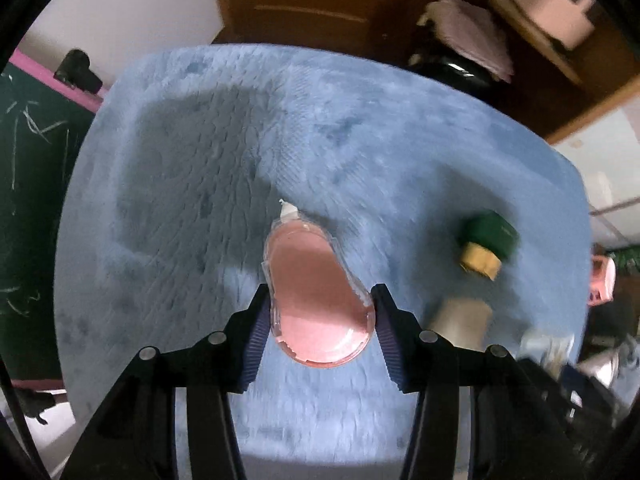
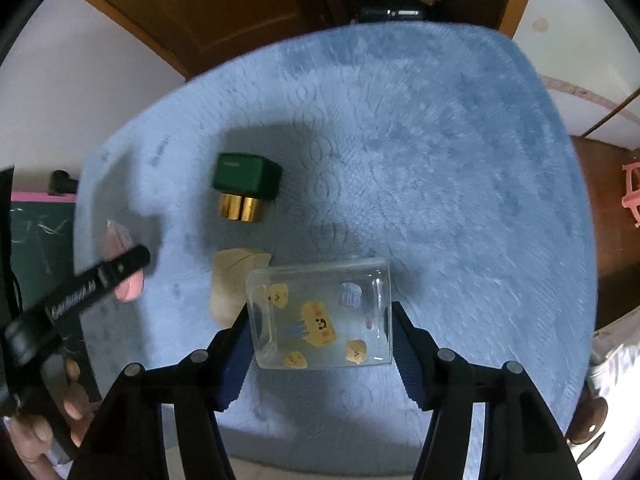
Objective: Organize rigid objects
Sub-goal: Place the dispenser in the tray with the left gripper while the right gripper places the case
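Left gripper [image 1: 320, 300]: my pads are clamped on both sides of the pink teardrop-shaped correction-tape dispenser in a clear plastic shell [image 1: 316, 300], white tip pointing away from me. It hangs above the fluffy light-blue mat [image 1: 180, 200], clear of the pile, gripper pointing straight down. Right gripper [image 2: 320, 320]: pads pressed against the two short sides of the clear rectangular plastic box with yellow cartoon stickers [image 2: 320, 314], also off the mat, gripper pointing steeply down. Both frames are smeared with motion blur, so fine detail is soft. Lying on the mat: the dark green square-bodied bottle with a shiny gold cap [image 2: 246, 188], on its side, cap toward me in the right wrist view. Just beside it, nearer me, a beige rounded block [image 2: 230, 284] sits partly hidden behind the clear box; can't tell what it is. From the right wrist camera my left gripper shows at the left edge, black finger across the pink dispenser, my fingers [image 2: 74, 402] wrapped round its handle. Off the mat: a brown wooden door [image 1: 304, 4] at the far side, a green chalkboard with a pink frame [image 1: 32, 152] to the left.
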A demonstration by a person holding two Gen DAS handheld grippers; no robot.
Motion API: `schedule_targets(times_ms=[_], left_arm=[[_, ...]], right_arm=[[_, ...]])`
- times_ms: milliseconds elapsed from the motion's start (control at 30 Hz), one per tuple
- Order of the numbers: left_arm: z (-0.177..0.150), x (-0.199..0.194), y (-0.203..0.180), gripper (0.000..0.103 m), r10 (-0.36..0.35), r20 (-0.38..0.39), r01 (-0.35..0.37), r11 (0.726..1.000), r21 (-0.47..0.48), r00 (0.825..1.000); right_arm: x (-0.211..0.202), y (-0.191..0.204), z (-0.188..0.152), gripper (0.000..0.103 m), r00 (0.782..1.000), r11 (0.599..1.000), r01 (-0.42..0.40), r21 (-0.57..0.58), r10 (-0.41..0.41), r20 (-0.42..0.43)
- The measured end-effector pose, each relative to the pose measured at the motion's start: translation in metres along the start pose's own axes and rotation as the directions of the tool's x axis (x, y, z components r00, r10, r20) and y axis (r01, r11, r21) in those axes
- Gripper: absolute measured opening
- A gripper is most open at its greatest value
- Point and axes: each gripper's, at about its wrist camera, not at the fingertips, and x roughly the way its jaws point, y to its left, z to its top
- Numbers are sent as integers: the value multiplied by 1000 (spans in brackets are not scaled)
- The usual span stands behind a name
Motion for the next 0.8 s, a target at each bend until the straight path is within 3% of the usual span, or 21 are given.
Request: schedule_targets(times_ms=[233, 467, 633, 733, 800], left_arm=[[-53, -72, -1, 53, -94, 47, 88, 990, 114, 994], [-119, -120, -8, 53, -87, 111, 64, 978, 200, 990], [-165, -123, -15, 53, -50, 124, 19, 970, 242, 991], [-190, -116, -21, 53, 7, 135, -45, 959, 281, 991], [-203, -107, -22, 53, 21, 104, -49, 958, 282, 994]], right_arm=[[-76, 5, -47, 63, 987, 997, -61, -52, 68, 143], [-131, 2, -122, 63, 961, 991, -73, -109, 99, 260], [-135, -2, -173, 63, 958, 988, -5, -153, 49, 283], [-125, -5, -197, 63, 965, 983, 28, -181, 21, 262], [-112, -6, -212, 63, 972, 979, 49, -200, 0, 237]])
